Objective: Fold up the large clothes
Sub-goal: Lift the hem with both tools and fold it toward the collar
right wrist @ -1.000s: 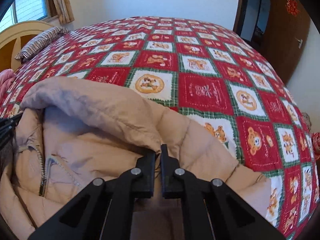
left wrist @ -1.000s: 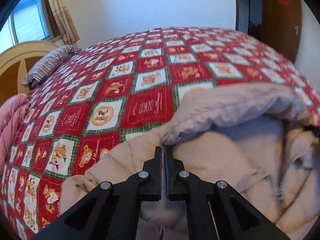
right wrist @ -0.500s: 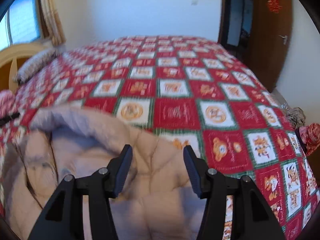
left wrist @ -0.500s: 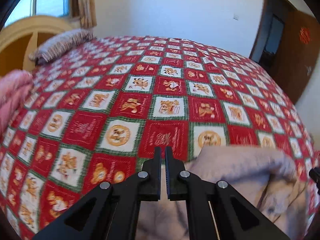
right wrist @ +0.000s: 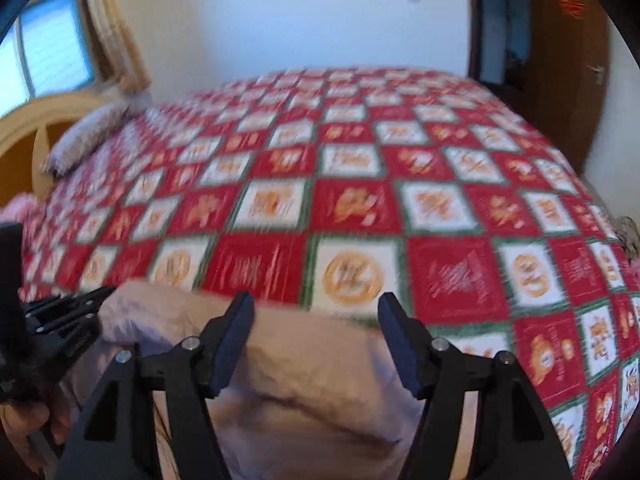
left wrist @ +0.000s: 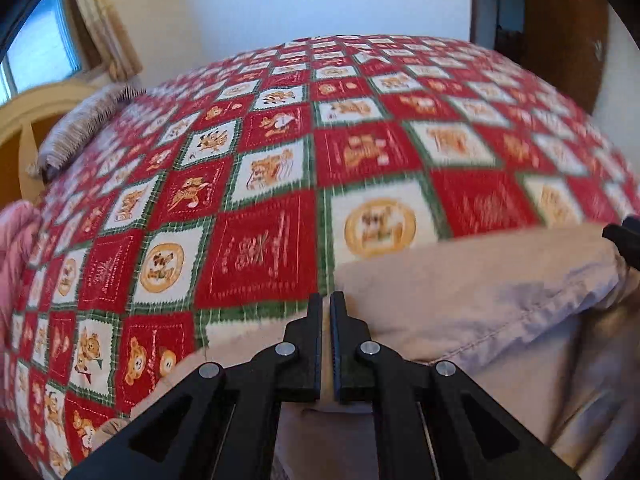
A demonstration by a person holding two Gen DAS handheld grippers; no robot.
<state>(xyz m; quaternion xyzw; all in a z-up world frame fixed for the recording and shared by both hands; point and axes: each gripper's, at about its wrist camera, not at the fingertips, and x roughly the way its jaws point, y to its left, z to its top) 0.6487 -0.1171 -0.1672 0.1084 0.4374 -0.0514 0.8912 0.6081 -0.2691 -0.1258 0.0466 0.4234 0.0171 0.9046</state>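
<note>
Apparently mid-fold | beige jacket (left wrist: 480,280) lies bunched on bed (left wrist: 260,248), folding not finished | left claw (left wrist: 326,312) pressed together, cannot tell if pinching fabric | right claw (right wrist: 316,340) spread above jacket
</note>
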